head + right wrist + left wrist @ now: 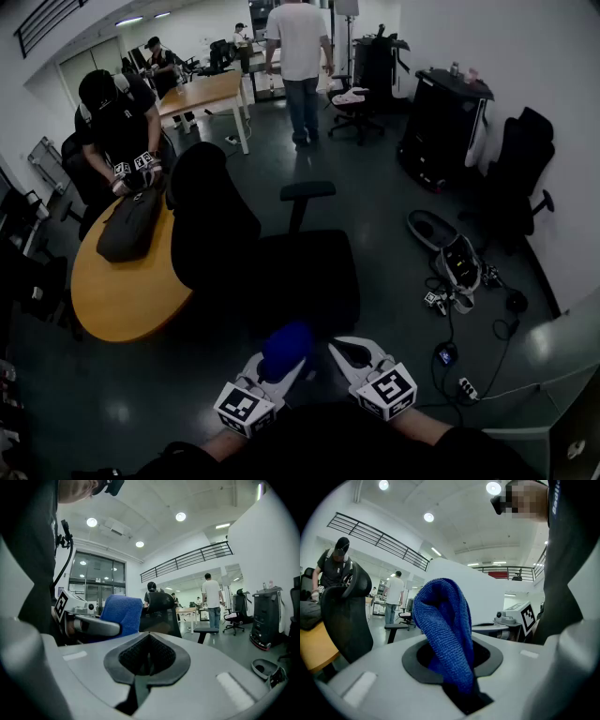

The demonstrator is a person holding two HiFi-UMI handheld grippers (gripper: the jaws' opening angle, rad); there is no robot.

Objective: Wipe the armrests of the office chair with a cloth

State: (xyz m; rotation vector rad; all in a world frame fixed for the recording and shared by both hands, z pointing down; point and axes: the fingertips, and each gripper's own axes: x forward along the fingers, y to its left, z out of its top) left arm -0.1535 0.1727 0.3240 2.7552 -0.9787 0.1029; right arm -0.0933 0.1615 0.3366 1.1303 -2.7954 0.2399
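A black office chair [272, 253] stands just ahead of me, its back to the left. One armrest [307, 190] shows on its far side. My left gripper [279, 364] is low in front of the seat, shut on a blue cloth [284, 345] that bulges up out of its jaws. In the left gripper view the cloth [445, 630] fills the middle, clamped in the gripper [457, 670], with the chair back [347, 616] and armrest [396, 626] beyond. My right gripper [345, 350] is beside it, shut and empty [145, 660]. It looks at the cloth [121, 613] and the chair [161, 613].
A round yellow table [122, 295] with a black bag [131, 225] stands left of the chair, and a person [117, 122] works at it. Shoes, cables and a power strip [466, 387] lie on the floor at right. Another black chair [520, 178] is by the wall.
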